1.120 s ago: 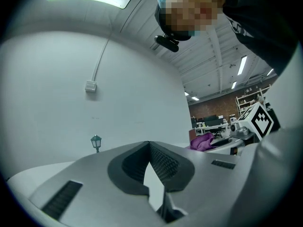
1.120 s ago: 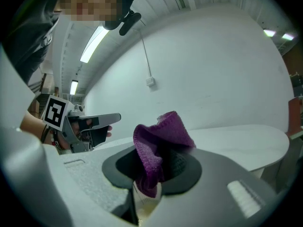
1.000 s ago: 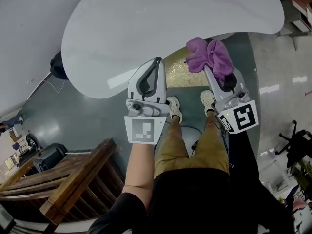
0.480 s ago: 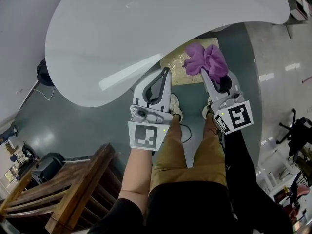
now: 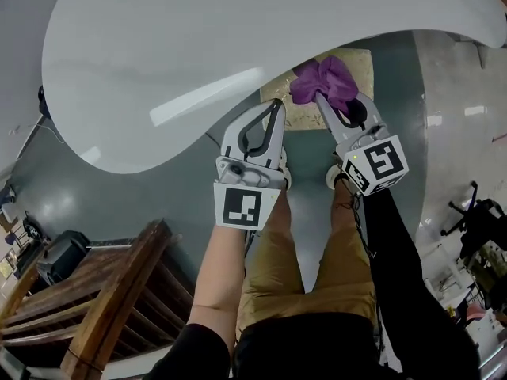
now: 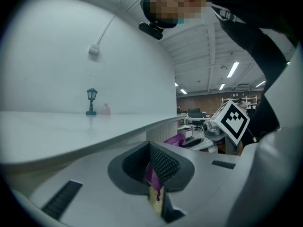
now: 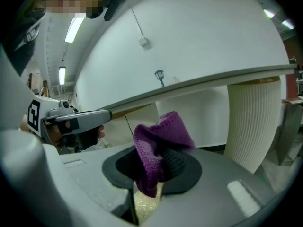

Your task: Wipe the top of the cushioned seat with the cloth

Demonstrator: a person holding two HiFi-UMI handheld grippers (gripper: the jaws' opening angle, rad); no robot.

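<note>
In the head view my right gripper point(image 5: 326, 95) is shut on a bunched purple cloth point(image 5: 323, 82). It holds the cloth over the gold patterned cushioned seat point(image 5: 299, 115), which lies half under the white table's edge. The right gripper view shows the cloth point(image 7: 158, 143) pinched between the pads, with the gold seat point(image 7: 146, 203) below. My left gripper point(image 5: 275, 109) is just left of the cloth with its jaws together and nothing between them. In the left gripper view the left gripper point(image 6: 156, 181) frames a sliver of the cloth point(image 6: 152, 174) and the seat point(image 6: 155, 195) beyond.
A big curved white table point(image 5: 182, 46) overhangs the seat; its ribbed pedestal point(image 7: 255, 122) stands to the right. A small lamp figure point(image 6: 91, 101) stands on it. Wooden furniture point(image 5: 103, 291) sits at the lower left. The person's legs and shoes point(image 5: 337, 176) are right behind the grippers.
Both grippers have moved forward towards the table's edge. The cloth, earlier at the seat's right side, now hangs over its middle. Both jaws stay as they were.
</note>
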